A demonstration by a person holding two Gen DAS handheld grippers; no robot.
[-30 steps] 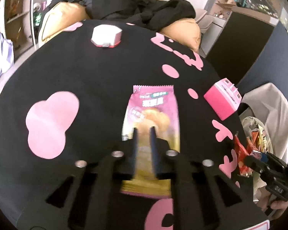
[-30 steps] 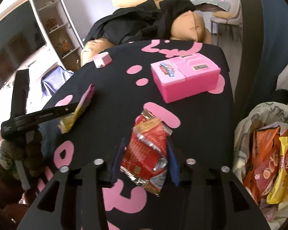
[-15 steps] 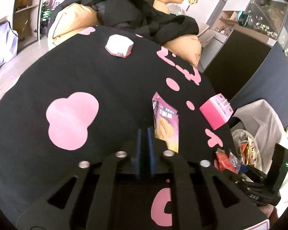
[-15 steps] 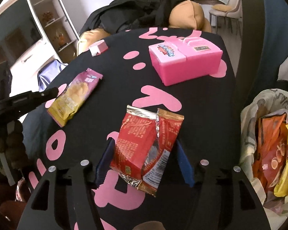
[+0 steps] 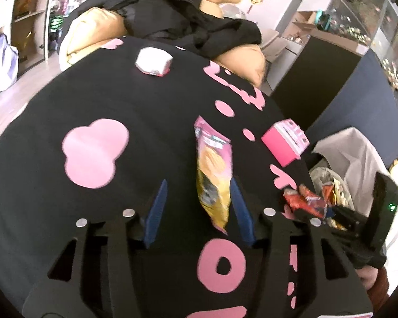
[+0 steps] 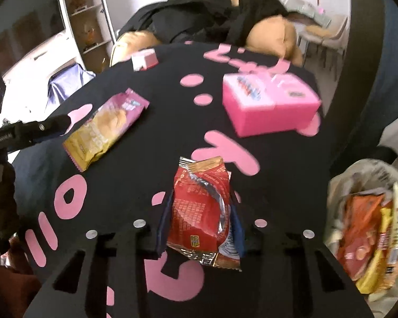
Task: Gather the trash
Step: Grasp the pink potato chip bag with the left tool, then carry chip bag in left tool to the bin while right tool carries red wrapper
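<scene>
A pink and yellow snack wrapper (image 5: 213, 169) lies flat on the black tablecloth (image 5: 66, 212). It sits between the blue pads of my left gripper (image 5: 197, 182), close to the right pad. Those jaws are opening and neither pad presses on it. In the right wrist view the same wrapper (image 6: 106, 127) rests just beyond the left gripper's finger (image 6: 39, 129). My right gripper (image 6: 203, 198) is closing on a red foil wrapper (image 6: 199, 212), and both pads squeeze its sides. The red wrapper (image 5: 305, 198) also shows at the table's right edge.
A trash bag (image 6: 339, 185) holding several snack wrappers hangs off the table's right side. On the cloth, a pink box (image 6: 270, 106) stands at the far right and a small white and pink box (image 5: 152, 61) sits at the far edge. Cushions and dark clothing lie behind.
My left gripper let go of the pink and yellow wrapper, which now lies on the table, and its jaws spread apart. The right jaws widened, then closed in on the red wrapper.
</scene>
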